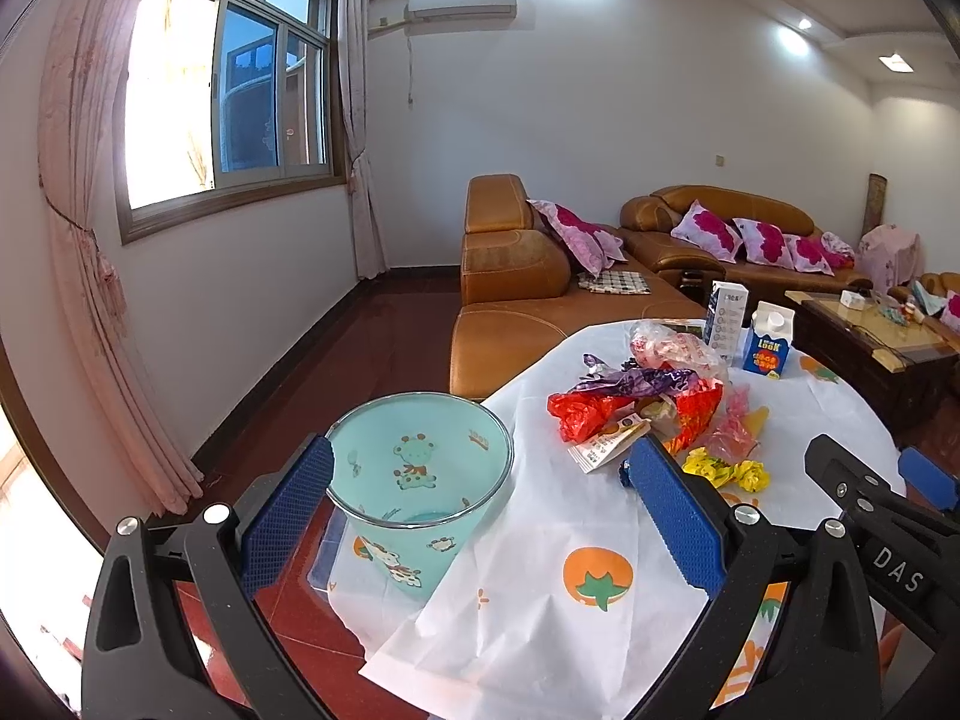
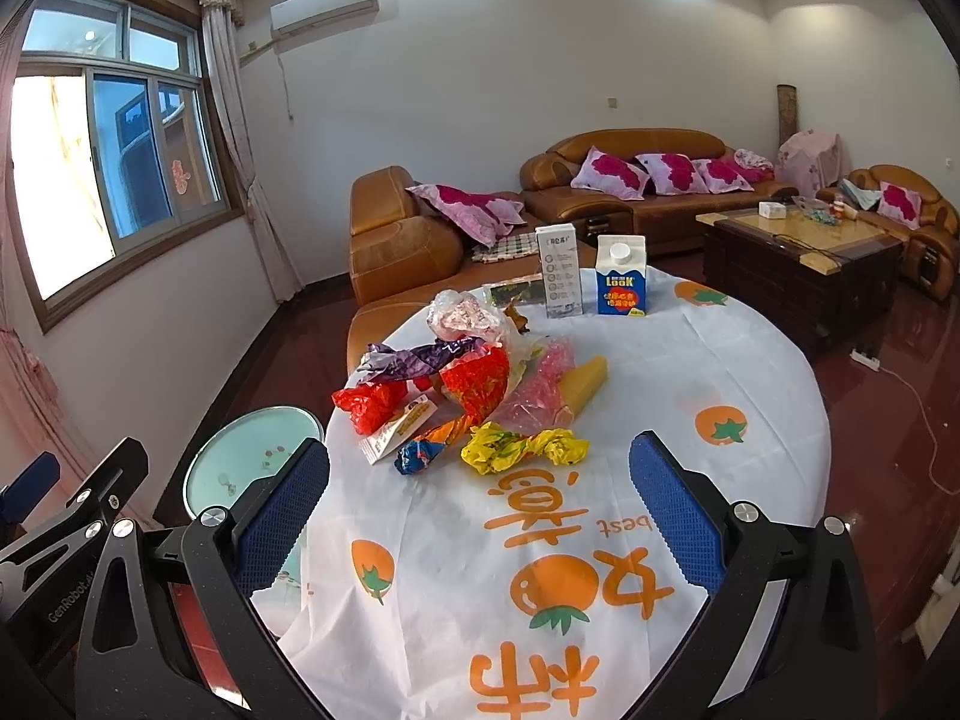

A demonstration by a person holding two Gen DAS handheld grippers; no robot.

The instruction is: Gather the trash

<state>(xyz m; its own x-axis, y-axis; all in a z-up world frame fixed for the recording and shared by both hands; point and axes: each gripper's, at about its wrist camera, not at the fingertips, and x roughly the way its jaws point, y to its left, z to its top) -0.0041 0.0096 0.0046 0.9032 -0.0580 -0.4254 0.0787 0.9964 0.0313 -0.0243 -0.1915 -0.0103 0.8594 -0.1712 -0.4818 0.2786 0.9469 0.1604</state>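
Beside the table (image 2: 600, 360), bin (image 1: 414, 480) wrapper-free

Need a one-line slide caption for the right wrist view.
Open right gripper faces wrappers heaped on the table, bin at left.

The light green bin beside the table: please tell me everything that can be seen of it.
The bin is a pale mint, translucent-looking plastic bucket with a shiny metal rim and cartoon animal prints. It stands upright on the red floor, close against the table's edge, where the white tablecloth hangs in front of its lower side. No trash shows inside. The left gripper, jaws open, frames it without touching.
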